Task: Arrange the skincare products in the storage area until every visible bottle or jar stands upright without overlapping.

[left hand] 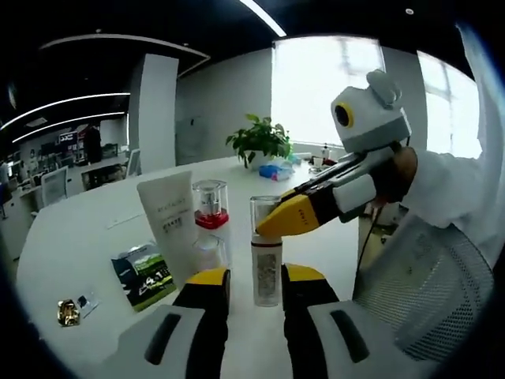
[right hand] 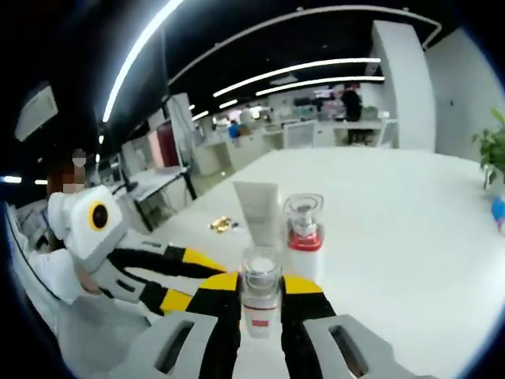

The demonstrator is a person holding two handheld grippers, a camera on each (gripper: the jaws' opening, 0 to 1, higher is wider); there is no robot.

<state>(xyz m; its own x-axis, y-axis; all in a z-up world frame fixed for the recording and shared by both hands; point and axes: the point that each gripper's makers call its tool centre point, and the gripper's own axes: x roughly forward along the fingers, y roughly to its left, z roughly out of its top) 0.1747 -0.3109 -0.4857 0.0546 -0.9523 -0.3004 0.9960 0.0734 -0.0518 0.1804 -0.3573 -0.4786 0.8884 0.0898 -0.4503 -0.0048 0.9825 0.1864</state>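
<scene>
Left gripper view: the left tool point(left hand: 256, 278) stands wide, a clear-capped bottle point(left hand: 266, 253) upright between its tips on the white bench point(left hand: 71, 237). The right tool point(left hand: 272, 223) grips that bottle's cap. Just beyond stand a white tube point(left hand: 167, 217) and a red-banded clear jar point(left hand: 211, 207).

Right gripper view: the right tool point(right hand: 260, 286) clamps the bottle point(right hand: 260, 292), white-bodied with a red label; tube point(right hand: 257, 212) and jar point(right hand: 304, 225) just ahead.

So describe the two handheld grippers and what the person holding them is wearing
Both grippers have pale grey bodies with dark slots and black jaws capped in yellow pads: the left gripper and the right gripper look alike. Seen across the table, the right one shows yellow and black jaws and white panels. The person's sleeve is white.
</scene>
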